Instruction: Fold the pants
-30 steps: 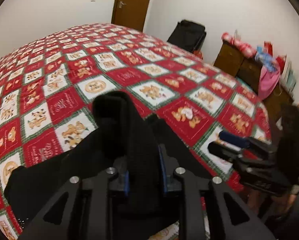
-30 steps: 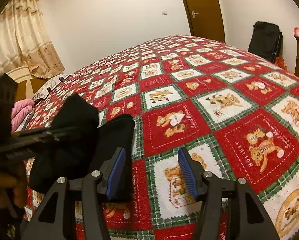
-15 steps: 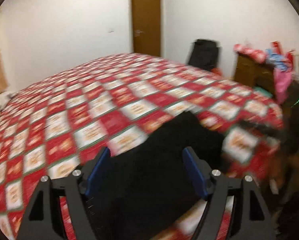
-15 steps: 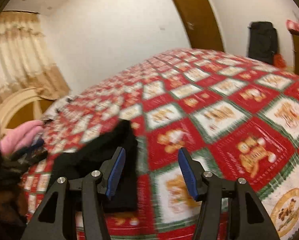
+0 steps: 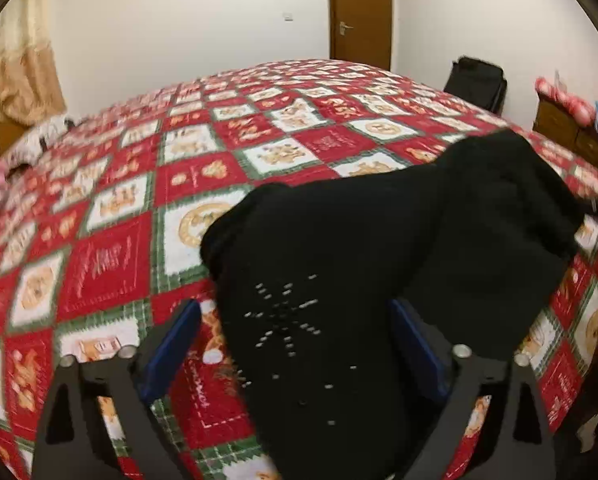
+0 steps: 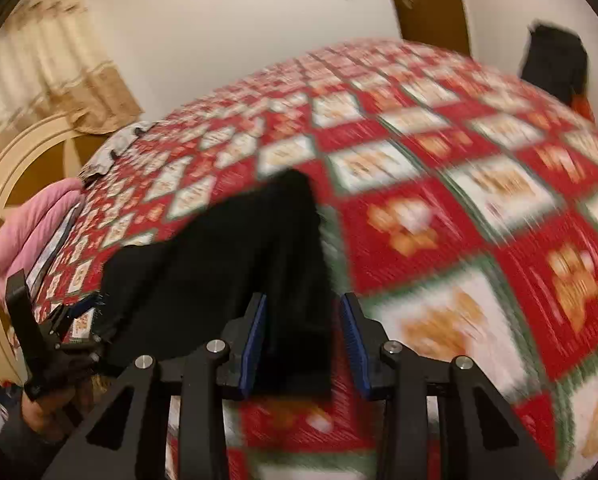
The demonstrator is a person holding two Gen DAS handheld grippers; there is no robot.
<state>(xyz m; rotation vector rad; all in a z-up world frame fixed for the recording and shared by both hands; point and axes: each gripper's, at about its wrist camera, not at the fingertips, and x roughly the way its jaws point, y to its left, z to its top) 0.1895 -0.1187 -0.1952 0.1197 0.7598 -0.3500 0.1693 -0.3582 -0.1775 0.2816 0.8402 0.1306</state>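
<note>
Black pants [image 5: 379, 264] lie part-folded on the red and white patchwork quilt [image 5: 111, 256], with a raised hump at their right end. My left gripper [image 5: 295, 344] hangs over their near end. Its jaws are opening and stand wide, the cloth lying loose between the blue pads [image 5: 171, 344]. In the right wrist view the pants [image 6: 219, 264] stretch away to the left. My right gripper [image 6: 303, 340] straddles a narrow strip of their near edge. Its jaws are closing, with a small gap still showing at the right pad [image 6: 353, 344]. The left gripper [image 6: 59, 320] shows at the far left, held by a hand.
Pink bedding [image 6: 31, 232], a curved headboard [image 6: 3, 184] and a curtain [image 6: 59, 52] are to the left. A brown door [image 5: 359, 12], a black bag [image 5: 479, 80] and a cluttered wooden dresser [image 5: 567, 124] stand beyond the bed. The quilt's near edge drops off just below the grippers.
The left gripper let go of the raised fold of pants, opened wide and swung left and down. The right gripper's jaws narrowed and now sit over the pants' edge.
</note>
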